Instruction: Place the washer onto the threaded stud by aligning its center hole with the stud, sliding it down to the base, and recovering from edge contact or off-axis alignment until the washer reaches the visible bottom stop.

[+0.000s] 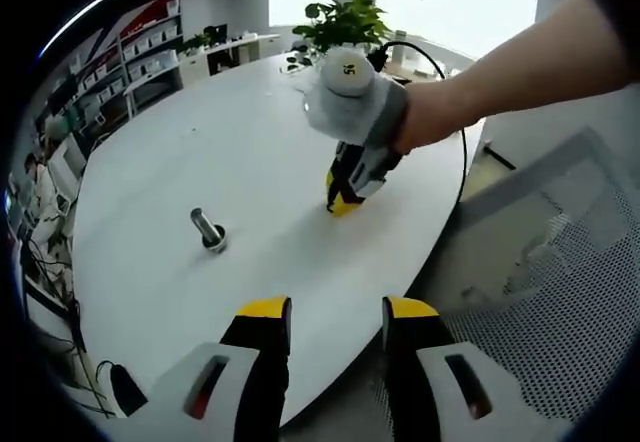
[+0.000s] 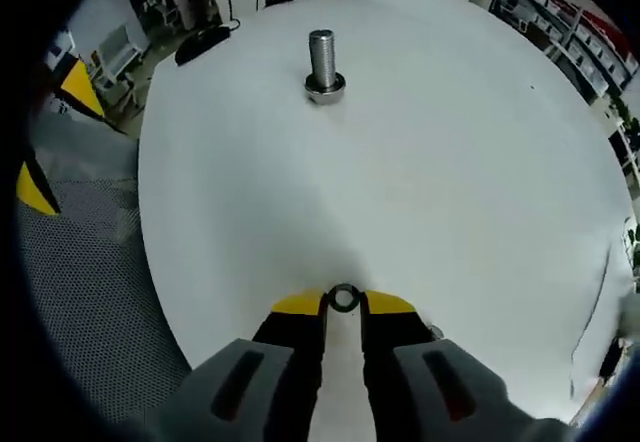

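Steel threaded stud (image 1: 208, 229) stands upright on the white table (image 1: 180, 162), bare, with no washer on it. Left gripper (image 1: 336, 314) hangs at the table's near edge, jaws apart, holding nothing. Right gripper (image 2: 343, 304) rests its tips on the table, jaws closed on the washer (image 2: 344, 298), apparently by its rim. Washer and stud are well apart. Remaining: lift, carry, align hole, slide down to the base.

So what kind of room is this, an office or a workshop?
Probably an office or lab: a large white round table, storage shelves along the wall, a potted plant near bright windows, and a mesh chair.
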### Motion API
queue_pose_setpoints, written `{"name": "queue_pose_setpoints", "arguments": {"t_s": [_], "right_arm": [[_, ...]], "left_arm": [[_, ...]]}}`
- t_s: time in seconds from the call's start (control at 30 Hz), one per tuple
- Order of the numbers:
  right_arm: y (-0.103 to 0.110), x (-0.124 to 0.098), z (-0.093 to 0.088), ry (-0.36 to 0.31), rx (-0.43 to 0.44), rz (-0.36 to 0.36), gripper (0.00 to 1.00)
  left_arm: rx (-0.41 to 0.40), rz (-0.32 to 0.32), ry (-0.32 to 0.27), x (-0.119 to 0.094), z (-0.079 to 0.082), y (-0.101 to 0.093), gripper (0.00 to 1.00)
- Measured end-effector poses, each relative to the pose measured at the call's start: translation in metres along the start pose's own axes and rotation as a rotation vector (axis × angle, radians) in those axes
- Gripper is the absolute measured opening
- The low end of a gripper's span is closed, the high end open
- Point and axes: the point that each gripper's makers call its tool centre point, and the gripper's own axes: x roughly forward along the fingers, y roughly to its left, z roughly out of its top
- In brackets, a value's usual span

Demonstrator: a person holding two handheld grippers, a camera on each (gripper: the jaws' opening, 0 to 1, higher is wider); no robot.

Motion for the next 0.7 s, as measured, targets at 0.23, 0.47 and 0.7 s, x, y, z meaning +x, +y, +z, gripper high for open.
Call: {"name": "queue_pose_setpoints", "arguments": {"t_s": [0.23, 0.47, 0.7], "right_arm": [[-0.0007, 0.0015, 0.0018, 0.071, -0.013, -0.013, 0.15], [0.0016, -0.0004, -0.0013, 0.016, -0.018, -0.034, 0.15], [0.0038, -0.0002, -0.0015, 0.008, -0.085, 0.003, 0.15]], "left_arm": [[0.003, 0.004, 0.005, -0.0002, -0.0013, 0.0006, 0.34], [-0.003, 0.012, 0.005, -0.0007, -0.0018, 0.0028, 0.34], [0.007, 0.019, -0.005, -0.0015, 0.0012, 0.0029, 0.34]]}}
